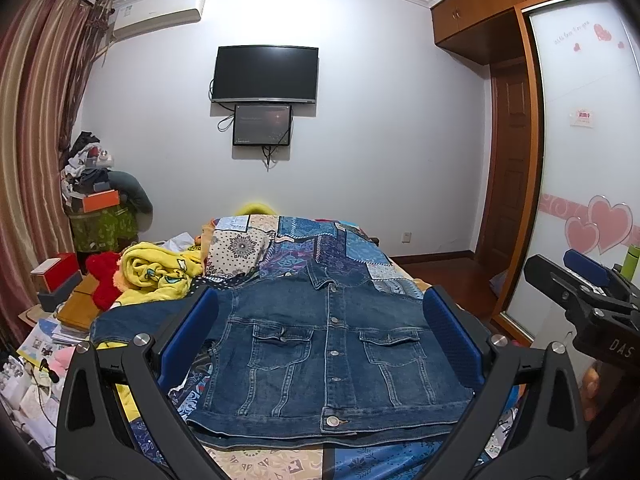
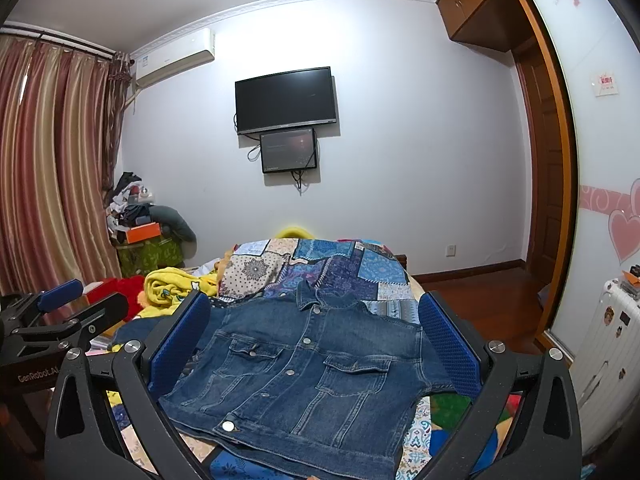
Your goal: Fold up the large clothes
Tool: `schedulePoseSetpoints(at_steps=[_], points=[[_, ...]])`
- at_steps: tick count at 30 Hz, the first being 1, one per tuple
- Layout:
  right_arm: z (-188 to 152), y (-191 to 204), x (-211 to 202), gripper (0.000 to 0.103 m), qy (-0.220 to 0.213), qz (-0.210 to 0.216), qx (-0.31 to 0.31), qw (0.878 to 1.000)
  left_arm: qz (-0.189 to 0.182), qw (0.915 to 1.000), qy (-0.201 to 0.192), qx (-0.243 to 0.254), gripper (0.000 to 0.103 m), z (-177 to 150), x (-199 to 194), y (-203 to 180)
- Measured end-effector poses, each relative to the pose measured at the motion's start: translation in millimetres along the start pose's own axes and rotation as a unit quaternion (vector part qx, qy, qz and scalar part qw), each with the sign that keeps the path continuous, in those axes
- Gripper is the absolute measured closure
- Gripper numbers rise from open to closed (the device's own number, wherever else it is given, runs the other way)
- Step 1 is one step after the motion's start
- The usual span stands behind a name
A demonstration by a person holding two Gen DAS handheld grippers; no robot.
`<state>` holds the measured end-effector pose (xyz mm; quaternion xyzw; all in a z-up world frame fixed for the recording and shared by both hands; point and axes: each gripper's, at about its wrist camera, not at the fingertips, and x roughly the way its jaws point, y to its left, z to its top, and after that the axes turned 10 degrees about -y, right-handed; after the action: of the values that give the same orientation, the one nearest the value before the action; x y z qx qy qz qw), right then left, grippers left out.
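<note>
A dark blue denim jacket point(image 1: 324, 352) lies flat and buttoned, front up, on the patchwork bedspread point(image 1: 340, 252). One sleeve point(image 1: 132, 320) stretches out to the left. It also shows in the right wrist view point(image 2: 304, 376). My left gripper point(image 1: 320, 336) is open and empty, hovering above the jacket with its blue pads wide apart. My right gripper point(image 2: 312, 340) is open and empty too, also above the jacket. The right gripper shows at the right edge of the left wrist view point(image 1: 588, 296); the left gripper shows at the left edge of the right wrist view point(image 2: 60, 320).
A yellow blanket point(image 1: 160, 276) and a red plush toy point(image 1: 106, 276) lie at the bed's left. Boxes and papers point(image 1: 52, 320) crowd the left side. A wardrobe with sliding doors point(image 1: 580, 140) stands right. A white suitcase point(image 2: 608, 364) stands at the right.
</note>
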<state>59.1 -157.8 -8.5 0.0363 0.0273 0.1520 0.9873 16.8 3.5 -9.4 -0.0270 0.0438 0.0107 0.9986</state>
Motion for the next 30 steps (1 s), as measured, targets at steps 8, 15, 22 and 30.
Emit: schedulePoseSetpoints(at_steps=[8,15,22,30], points=[[-3.5,-0.6,1.4,0.0,0.001,-0.001,0.0,1.0,-0.001,1.0,0.002,-0.002,0.0,-2.1,1.9,1.4],[-5.1,-0.6,2.5,0.0,0.003,-0.002,0.001,1.0,0.0,1.0,0.007,-0.006,0.0,-3.6,5.4,3.3],[-8.0,1.2,8.2,0.0,0.011,-0.003,0.001,1.0,0.002,0.9999,0.012,-0.009,0.0,-5.6,11.9,7.2],[-10.7,5.4,25.8,0.0,0.029,-0.005,-0.002,1.0,0.003,0.9997,0.018,-0.014,0.0,-6.4,25.4,18.6]])
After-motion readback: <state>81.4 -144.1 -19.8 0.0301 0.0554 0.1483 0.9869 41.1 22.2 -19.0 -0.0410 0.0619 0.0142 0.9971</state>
